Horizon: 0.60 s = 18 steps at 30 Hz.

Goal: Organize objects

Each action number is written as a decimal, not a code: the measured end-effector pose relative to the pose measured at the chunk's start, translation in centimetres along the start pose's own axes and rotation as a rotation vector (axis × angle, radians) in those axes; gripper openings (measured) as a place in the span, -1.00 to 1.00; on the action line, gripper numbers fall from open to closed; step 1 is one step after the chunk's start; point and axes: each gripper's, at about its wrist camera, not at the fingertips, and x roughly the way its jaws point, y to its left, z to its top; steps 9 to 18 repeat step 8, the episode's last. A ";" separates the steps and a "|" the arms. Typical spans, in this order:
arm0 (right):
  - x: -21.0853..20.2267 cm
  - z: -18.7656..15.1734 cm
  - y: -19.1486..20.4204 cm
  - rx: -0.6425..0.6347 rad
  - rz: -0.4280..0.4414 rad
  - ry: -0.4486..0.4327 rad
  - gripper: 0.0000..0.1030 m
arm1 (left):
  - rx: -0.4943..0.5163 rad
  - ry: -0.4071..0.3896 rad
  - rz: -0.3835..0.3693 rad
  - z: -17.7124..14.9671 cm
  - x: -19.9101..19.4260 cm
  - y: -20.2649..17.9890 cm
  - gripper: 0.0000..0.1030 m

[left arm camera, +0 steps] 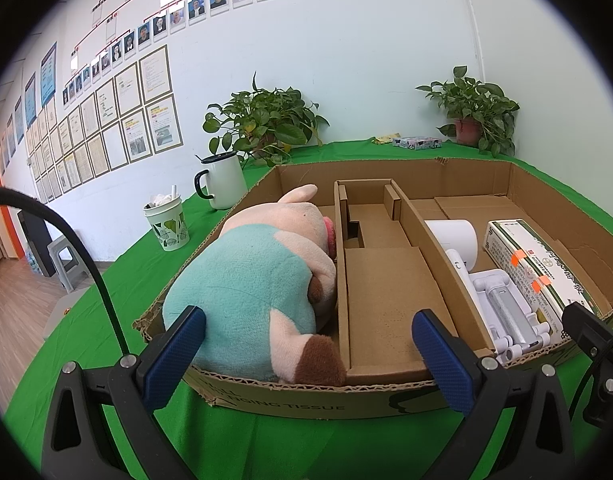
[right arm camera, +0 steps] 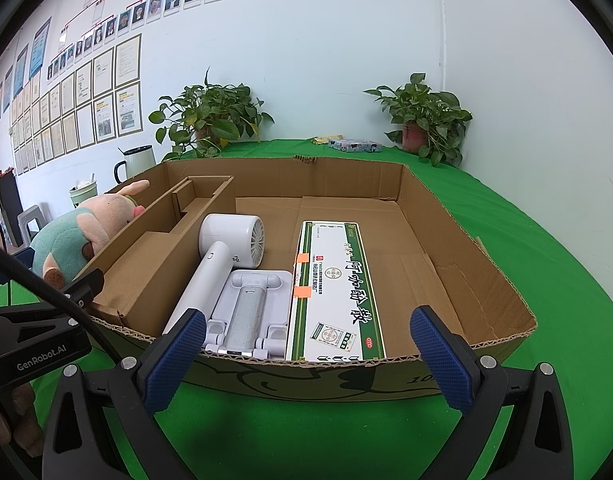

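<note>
Left gripper (left arm camera: 306, 344) stood spread wide, nothing between its blue pads (left arm camera: 174, 350); it hung low over the green bench (left arm camera: 266, 440), just short of the near wall of the cardboard box (left arm camera: 298, 398). Right gripper (right arm camera: 304, 350) likewise spread and empty, level with the same near wall, further right along it.

Straight ahead of the left gripper, in the box's left compartment, lay the plush toy (left arm camera: 258, 280): teal body, pale pink head and limbs, brown feet, on its side, filling the compartment and bulging above the rim. Its near foot sat just inside the wall, between the two left pads. A folded cardboard divider (left arm camera: 382, 288) made up the middle section.

Ahead of the right gripper, in the wide right compartment, three things lay side by side, touching or nearly so: a white handheld fan (right arm camera: 222, 256) with its round head away from the gripper and handle pointing back toward the left pad; a white folding stand (right arm camera: 250, 312) flat on the floor of the box; a long white-and-green carton (right arm camera: 334, 292) with two orange stickers on its left edge. The floor right of the carton was bare cardboard.

Both grippers pointed forward and slightly downward into the box. Fingers of a hand (right arm camera: 10, 420) showed at the lower left of the right wrist view, under the left gripper's body.

Beyond the box: a white mug (left arm camera: 224, 180), a paper cup (left arm camera: 168, 220), two potted plants (left arm camera: 262, 120).
</note>
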 end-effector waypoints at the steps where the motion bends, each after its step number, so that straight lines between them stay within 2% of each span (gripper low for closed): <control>1: 0.0 0.0 0.0 0.000 0.000 0.000 0.99 | 0.000 0.000 0.000 0.0 0.0 0.0 0.98; 18: 0.0 0.0 0.0 0.000 0.000 0.000 1.00 | 0.000 0.000 0.003 0.0 0.0 0.0 0.98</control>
